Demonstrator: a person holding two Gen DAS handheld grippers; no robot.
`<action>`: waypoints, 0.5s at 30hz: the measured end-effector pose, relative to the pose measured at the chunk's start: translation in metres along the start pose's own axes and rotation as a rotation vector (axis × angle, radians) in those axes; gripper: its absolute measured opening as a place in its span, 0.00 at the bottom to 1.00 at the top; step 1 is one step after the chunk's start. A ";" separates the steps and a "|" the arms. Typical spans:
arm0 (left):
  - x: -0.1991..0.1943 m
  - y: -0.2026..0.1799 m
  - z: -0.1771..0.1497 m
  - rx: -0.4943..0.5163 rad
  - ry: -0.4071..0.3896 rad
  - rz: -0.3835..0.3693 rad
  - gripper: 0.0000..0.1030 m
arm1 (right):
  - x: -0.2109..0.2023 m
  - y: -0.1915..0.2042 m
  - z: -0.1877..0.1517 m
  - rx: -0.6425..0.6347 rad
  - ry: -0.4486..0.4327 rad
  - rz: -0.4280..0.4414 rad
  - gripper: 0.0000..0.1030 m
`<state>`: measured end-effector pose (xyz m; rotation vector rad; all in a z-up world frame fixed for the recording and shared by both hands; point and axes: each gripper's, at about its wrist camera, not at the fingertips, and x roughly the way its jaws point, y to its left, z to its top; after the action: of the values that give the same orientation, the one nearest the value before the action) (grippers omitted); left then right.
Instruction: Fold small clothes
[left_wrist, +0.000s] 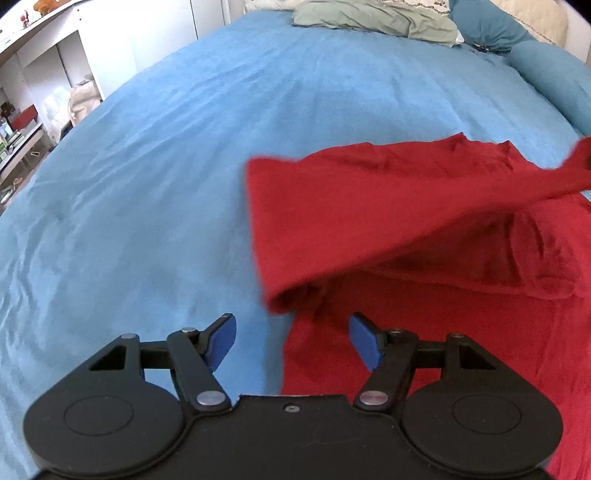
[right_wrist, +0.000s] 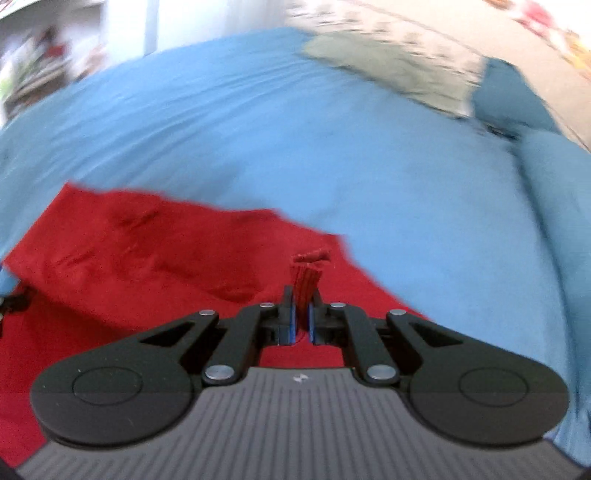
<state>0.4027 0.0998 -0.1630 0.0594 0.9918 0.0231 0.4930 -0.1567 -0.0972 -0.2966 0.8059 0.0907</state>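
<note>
A red garment (left_wrist: 369, 206) lies on the blue bedspread (left_wrist: 155, 177). Its upper layer is lifted and pulled taut toward the right edge of the left wrist view, with a dark hollow under the fold. My left gripper (left_wrist: 291, 339) is open and empty, hovering over the garment's near left edge. My right gripper (right_wrist: 302, 306) is shut on a bunched edge of the red garment (right_wrist: 147, 266), which sticks up between the blue pads. The right wrist view is blurred by motion.
A grey-green cloth (left_wrist: 376, 18) and blue pillows (left_wrist: 554, 81) lie at the head of the bed. White shelves (left_wrist: 40, 85) with clutter stand off the bed's left side. The bedspread (right_wrist: 332, 147) stretches bare to the left and ahead.
</note>
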 end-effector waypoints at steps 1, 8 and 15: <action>0.002 -0.001 0.001 0.001 0.003 0.000 0.70 | -0.004 -0.014 -0.005 0.041 -0.008 -0.037 0.21; 0.013 -0.009 0.000 0.032 0.014 0.012 0.70 | 0.009 -0.071 -0.069 0.209 0.097 -0.146 0.21; 0.012 -0.008 -0.001 0.035 0.014 0.007 0.70 | 0.002 -0.079 -0.087 0.273 0.033 -0.167 0.20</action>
<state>0.4081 0.0927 -0.1737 0.0953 1.0063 0.0125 0.4488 -0.2577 -0.1379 -0.1063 0.8124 -0.1803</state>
